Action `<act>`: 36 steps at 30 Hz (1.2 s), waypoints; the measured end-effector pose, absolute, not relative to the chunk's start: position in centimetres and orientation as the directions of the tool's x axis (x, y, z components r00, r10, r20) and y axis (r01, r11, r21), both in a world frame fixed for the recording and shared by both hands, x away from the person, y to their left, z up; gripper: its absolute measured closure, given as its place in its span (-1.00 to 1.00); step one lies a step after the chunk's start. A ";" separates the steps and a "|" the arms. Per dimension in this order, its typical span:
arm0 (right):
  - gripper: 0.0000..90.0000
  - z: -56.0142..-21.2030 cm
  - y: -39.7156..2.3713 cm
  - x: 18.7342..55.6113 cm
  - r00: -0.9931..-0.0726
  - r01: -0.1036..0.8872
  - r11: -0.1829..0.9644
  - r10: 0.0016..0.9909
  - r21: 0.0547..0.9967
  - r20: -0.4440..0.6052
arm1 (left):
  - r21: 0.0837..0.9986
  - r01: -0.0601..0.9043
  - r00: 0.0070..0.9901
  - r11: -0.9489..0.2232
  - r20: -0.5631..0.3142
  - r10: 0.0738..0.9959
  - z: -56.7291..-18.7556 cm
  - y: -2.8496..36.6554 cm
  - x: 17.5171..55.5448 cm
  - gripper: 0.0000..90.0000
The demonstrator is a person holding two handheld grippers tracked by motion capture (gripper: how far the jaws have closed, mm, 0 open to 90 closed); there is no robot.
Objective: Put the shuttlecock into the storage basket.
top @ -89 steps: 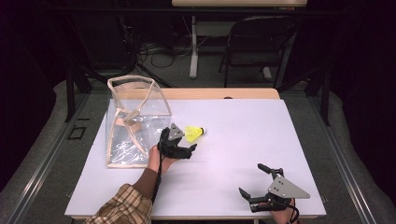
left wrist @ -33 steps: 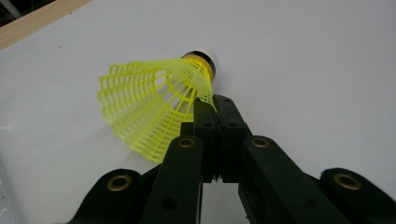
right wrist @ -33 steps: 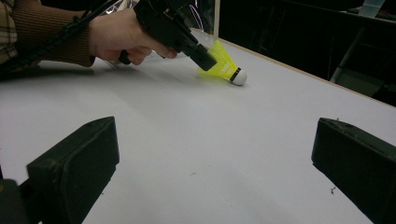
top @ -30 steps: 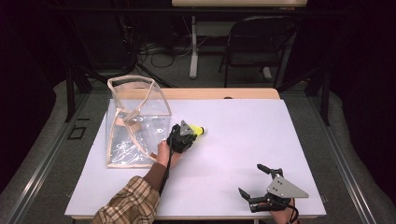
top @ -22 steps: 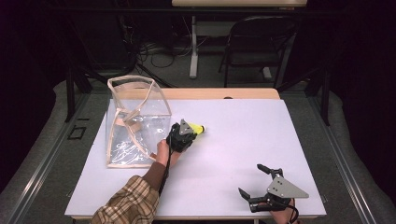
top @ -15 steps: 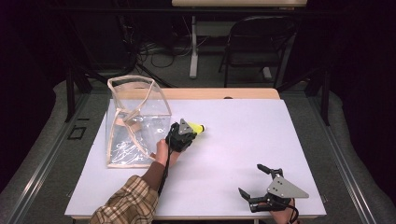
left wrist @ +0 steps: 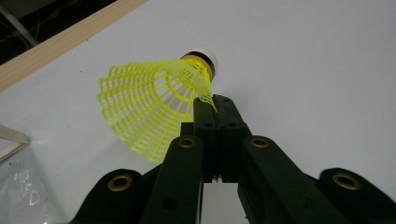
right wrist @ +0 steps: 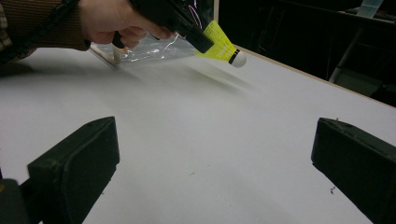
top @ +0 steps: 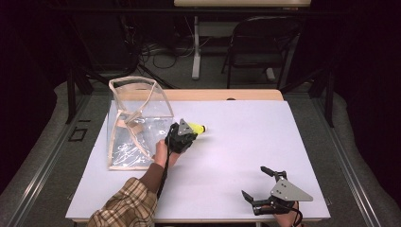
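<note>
A yellow plastic shuttlecock (top: 198,127) with a white cork tip hangs just above the white table (top: 246,137), beside the clear bag. My left gripper (top: 188,130) is shut on the edge of its mesh skirt. In the left gripper view the jaws are pressed together on the skirt (left wrist: 149,105) near the cork, at the left gripper's (left wrist: 215,103) tips. The right gripper view shows the shuttlecock (right wrist: 223,45) tilted cork-down, clear of the table. My right gripper (top: 256,183) rests at the table's front right, open, with nothing between its fingers (right wrist: 81,161).
A clear plastic bag (top: 135,118) with tan trim stands open at the table's left, touching distance from the left hand. A wooden strip (top: 222,94) runs along the table's far edge. A black chair (top: 265,52) and cables sit beyond it.
Three seconds ago the shuttlecock lay on the table ahead of the left gripper. The gripper has since moved forward and shut on its skirt, lifting it slightly. The right gripper has not moved.
</note>
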State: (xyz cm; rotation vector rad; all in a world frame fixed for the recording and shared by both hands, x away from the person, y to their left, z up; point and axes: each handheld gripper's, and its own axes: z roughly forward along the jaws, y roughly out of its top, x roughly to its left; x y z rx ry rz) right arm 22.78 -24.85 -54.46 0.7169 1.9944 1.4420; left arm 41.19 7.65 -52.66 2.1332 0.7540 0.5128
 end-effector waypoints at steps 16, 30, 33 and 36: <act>-0.99 -54.5 -24.9 22.5 -0.688 0.094 0.273 0.713 0.957 -0.136 | 0.813 0.311 0.749 -0.492 0.109 0.654 -50.1 8.3 40.9 0.99; -0.99 -54.5 -25.0 22.4 -0.685 0.095 0.269 0.716 0.958 -0.133 | 0.826 0.301 0.745 -0.476 0.108 0.658 -48.1 9.2 41.3 0.99; -0.99 -54.5 -25.0 22.6 -0.685 0.097 0.270 0.716 0.958 -0.132 | 0.828 0.302 0.744 -0.473 0.105 0.660 -47.7 9.5 41.4 0.99; -0.99 -54.5 -24.9 22.5 -0.688 0.091 0.271 0.713 0.958 -0.136 | 0.830 0.298 0.742 -0.472 0.109 0.661 -47.4 9.6 41.4 0.99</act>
